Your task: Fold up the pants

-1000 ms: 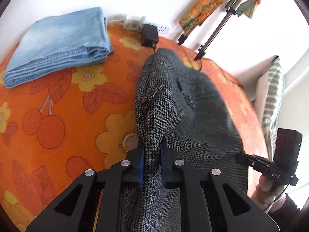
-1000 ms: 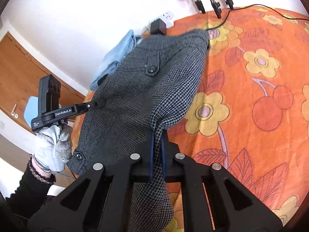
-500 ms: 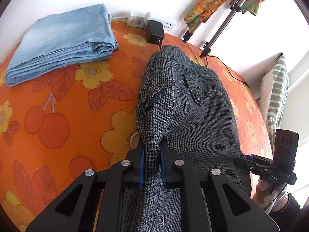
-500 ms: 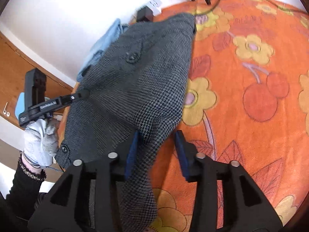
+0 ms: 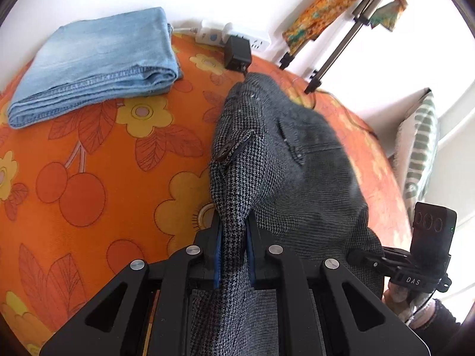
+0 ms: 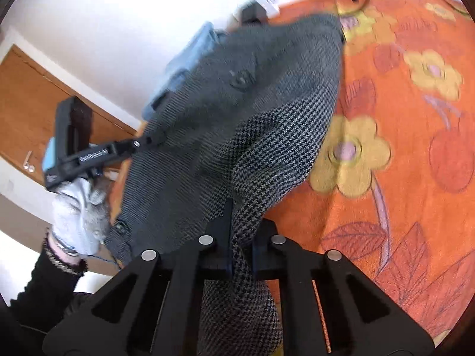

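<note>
Both hand-held grippers were pinched on the grey houndstooth pants (image 5: 285,163). At the left gripper (image 5: 233,243), a ridge of the fabric was clamped between the blue-lined pads, the cloth running on under the gripper body toward the camera. At the right gripper (image 6: 242,246), the jaws had just been closing, and a fold of the same fabric was pressed tightly between the fingers.

The pants were held up off an orange bedspread (image 5: 98,178) printed with yellow flowers and red cherries, so that they hung between the two grippers, while their far end was seen near the far edge of the bedspread, just beside a black plug adapter (image 5: 237,53). A buttoned pocket flap (image 5: 233,149) was shown on the side nearer the left gripper, and a second button (image 6: 240,77) was seen, blurred, in the right wrist view.

Folded blue jeans (image 5: 95,62) were laid at the far left corner of the bedspread, apart from the pants. A white power strip (image 5: 234,34) was placed against the wall behind the adapter, with tripod legs (image 5: 335,56) and a patterned cloth (image 5: 323,9) to its right. A gloved hand (image 6: 78,216) with a dark sleeve was seen gripping the handle of the left gripper in the right wrist view.
</note>
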{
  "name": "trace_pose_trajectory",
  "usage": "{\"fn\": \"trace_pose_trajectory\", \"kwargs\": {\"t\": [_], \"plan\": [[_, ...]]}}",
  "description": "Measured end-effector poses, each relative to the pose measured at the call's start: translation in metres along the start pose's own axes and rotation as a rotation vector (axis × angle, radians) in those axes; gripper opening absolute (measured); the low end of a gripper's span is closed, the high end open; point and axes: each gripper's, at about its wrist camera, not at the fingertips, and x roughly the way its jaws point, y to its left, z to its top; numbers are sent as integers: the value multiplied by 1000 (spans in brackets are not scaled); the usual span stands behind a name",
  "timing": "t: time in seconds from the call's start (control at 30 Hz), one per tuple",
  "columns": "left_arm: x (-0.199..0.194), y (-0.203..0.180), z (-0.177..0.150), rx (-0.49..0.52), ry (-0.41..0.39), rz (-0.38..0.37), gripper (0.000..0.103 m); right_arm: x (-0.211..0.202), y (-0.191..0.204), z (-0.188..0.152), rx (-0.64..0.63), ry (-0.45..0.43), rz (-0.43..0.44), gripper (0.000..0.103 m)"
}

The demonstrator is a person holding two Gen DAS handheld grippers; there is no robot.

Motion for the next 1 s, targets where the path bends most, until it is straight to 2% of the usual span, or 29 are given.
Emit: {"fn": "trace_pose_trajectory", "kwargs": {"t": [0.2,0.37,0.6,0.7,0.8,0.9,1.0], "plan": [[-30,-13,7,-24,-62,-75,12,-43,16,4,-85,-123,18,8],[-69,-47,16,13,-150,-134,12,-86,23,11,-89,-247,49,8],[-123,-106,18,62,-261,-223,12,-173,54,4,-164,-443,89,8],[-137,-130,7,94,-260,-223,12,-208,70,-10,-211,-515,93,8],[-149,-151,-11,126,-246,-214,12,-236,77,-30,-228,-549,79,8],[-155,-166,-35,139,-206,-200,12,-254,75,-55,-233,-548,67,8],[-158,-181,-65,164,-132,-158,12,-266,72,-82,-217,-527,61,8]]}}
